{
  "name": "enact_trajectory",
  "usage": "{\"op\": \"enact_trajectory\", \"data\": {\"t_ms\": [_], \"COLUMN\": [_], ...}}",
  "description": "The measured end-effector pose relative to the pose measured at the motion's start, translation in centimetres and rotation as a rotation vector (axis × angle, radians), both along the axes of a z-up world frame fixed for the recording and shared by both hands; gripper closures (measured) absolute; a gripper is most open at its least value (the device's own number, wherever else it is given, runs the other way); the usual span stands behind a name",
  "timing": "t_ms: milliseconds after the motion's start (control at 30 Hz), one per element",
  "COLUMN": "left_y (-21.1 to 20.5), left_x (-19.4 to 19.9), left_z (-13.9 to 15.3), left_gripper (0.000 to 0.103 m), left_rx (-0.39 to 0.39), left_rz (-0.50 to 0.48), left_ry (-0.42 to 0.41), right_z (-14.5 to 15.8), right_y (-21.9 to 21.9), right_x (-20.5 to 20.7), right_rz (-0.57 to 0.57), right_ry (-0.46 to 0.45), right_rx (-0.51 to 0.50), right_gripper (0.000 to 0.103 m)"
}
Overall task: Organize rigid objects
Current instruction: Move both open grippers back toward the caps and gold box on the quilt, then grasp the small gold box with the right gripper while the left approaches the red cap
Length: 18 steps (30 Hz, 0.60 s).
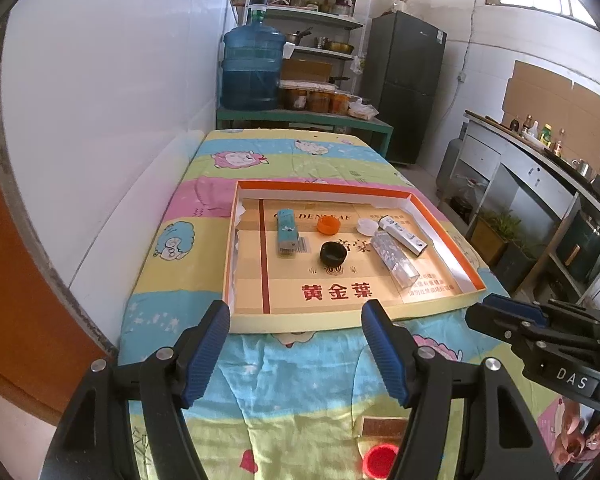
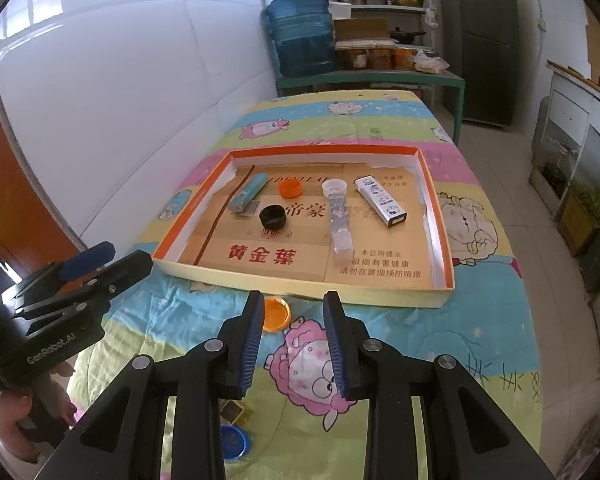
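Between placements: both the left gripper [image 1: 296, 354] and right gripper [image 2: 292, 340] hang empty, jaws parted; the orange cap [image 2: 275, 313] just ahead-left of the right one likely goes next into the tray [image 2: 440, 294] beyond.

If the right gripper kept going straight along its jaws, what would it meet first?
Probably the quilted cloth just short of the shallow box. The right gripper is empty with jaws open and tilts down; the orange cap lies beside its left finger, slightly off line. Depth is uncertain.

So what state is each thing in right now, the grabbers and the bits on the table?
left gripper: open, empty
right gripper: open, empty
cardboard tray: lidless
black cap: in tray, hollow up
orange cap: outside tray, hollow up
blue cap: outside tray
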<state>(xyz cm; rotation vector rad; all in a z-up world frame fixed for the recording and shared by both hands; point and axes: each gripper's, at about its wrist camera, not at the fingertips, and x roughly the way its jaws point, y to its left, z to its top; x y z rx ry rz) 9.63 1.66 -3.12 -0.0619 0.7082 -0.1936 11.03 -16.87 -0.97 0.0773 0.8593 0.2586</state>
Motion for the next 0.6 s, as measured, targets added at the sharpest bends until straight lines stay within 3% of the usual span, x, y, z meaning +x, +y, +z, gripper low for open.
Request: {"op": "enact_trajectory", "data": {"t_ms": [367, 600], "left_y": [-0.2, 0.6], "left_x": [-2.9, -4.4], "left_z": [-0.1, -0.8], "left_gripper": [0.035, 0.035], "left_rx": [0.021, 0.005], "left_rz": [-0.016, 0.000], "left_ry": [-0.001, 0.005], "right_z": [-1.5, -3.3], "right_y": [0.9, 2.7], "right_x": [-1.9, -3.1], "right_rz": [0.082, 0.283], "right_ry": [0.034, 0.080], "right_rx": [-0.035, -0.063], "right_gripper": [0.072, 0.072]}}
